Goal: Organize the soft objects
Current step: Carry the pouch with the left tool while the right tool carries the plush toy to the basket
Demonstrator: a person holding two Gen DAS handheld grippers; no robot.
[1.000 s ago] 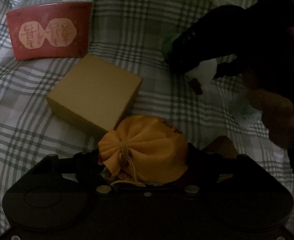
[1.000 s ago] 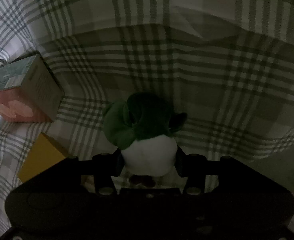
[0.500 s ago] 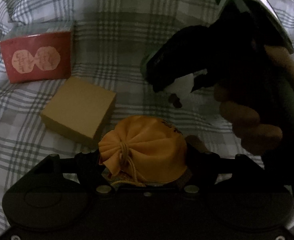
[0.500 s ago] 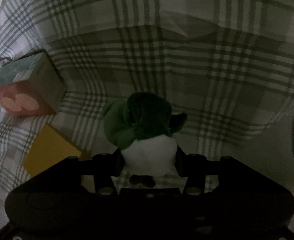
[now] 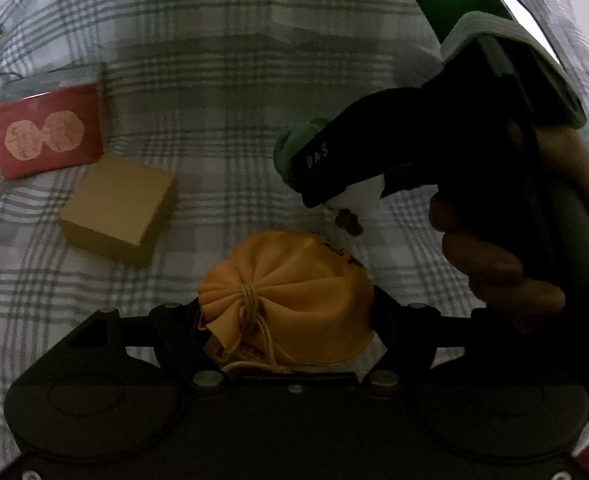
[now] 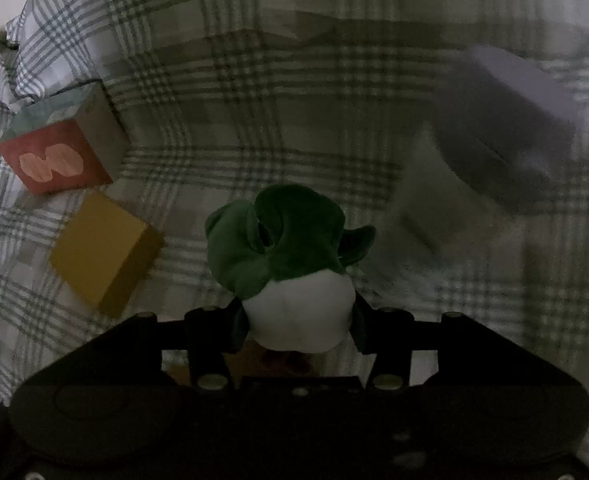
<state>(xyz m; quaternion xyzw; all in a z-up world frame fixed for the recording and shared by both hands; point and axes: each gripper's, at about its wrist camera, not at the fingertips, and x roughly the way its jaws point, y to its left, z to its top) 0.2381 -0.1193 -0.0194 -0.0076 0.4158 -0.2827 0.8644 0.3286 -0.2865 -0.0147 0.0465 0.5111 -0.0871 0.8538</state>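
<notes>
Orange cloth forms a drawstring pouch [image 5: 294,296], its neck gathered and tied with a yellow cord; the contents cannot be seen. The left gripper [image 5: 290,312] has its fingers clamped on the pouch from either side. Dark printed marks on the pouch's far right edge are too small to read.

The right gripper [image 6: 298,320] has its fingers closed on the white lower body of a green-and-white plush toy [image 6: 290,256], whose green top juts out beyond the fingertips. In the left wrist view this gripper stands ahead and to the right of the left fingers, held by a hand [image 5: 502,240], with white lettering resembling "DAS" on one finger and a green light lit on its top end.

Both items are held clear above a grey plaid bedsheet [image 5: 234,80]. Ahead and to the left of both pairs of fingers lie a plain tan box [image 5: 114,208], closed, and beyond it a red box [image 5: 46,136] bearing two pale rounded emblems whose characters cannot be read. Ahead and to the right of the right fingers, a blurred pale lilac box [image 6: 506,128] lies on the sheet.
</notes>
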